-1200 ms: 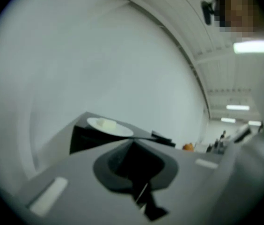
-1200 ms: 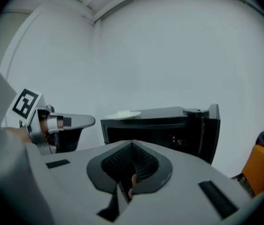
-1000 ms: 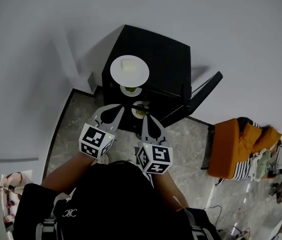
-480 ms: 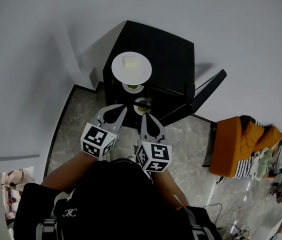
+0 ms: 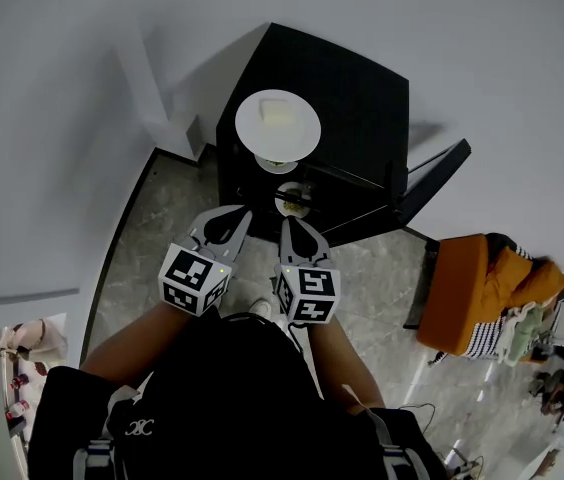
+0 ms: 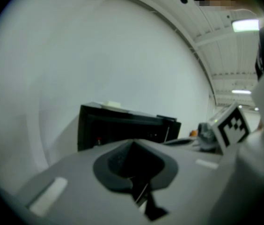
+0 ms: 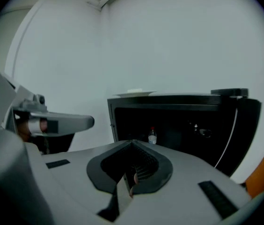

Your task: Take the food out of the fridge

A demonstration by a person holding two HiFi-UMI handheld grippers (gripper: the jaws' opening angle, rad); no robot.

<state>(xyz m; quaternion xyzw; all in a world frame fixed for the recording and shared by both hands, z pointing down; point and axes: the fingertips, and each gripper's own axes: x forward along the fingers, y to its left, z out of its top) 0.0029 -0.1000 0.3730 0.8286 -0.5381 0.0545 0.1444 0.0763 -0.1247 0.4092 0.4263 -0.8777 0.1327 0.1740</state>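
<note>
Fridge (image 5: 354, 93) open, bowl (image 5: 293, 202) of food inside, plate (image 5: 278, 123) on top, left claw (image 5: 241, 215) and right claw (image 5: 287, 221) pinched closed, empty.

Black fridge (image 5: 352, 83), black door (image 5: 432, 180). White plate (image 5: 254, 130), pale yellow block (image 5: 280, 113). Grey left gripper (image 5: 234, 215) and right gripper (image 5: 288, 224); black-and-white square-marker cubes (image 5: 195, 280). Orange fabric (image 5: 462, 288), black-white striped edge. Grey marbled floor (image 5: 162, 228). White walls (image 5: 62, 88). Clear bottle (image 7: 152, 137), red cap.
</note>
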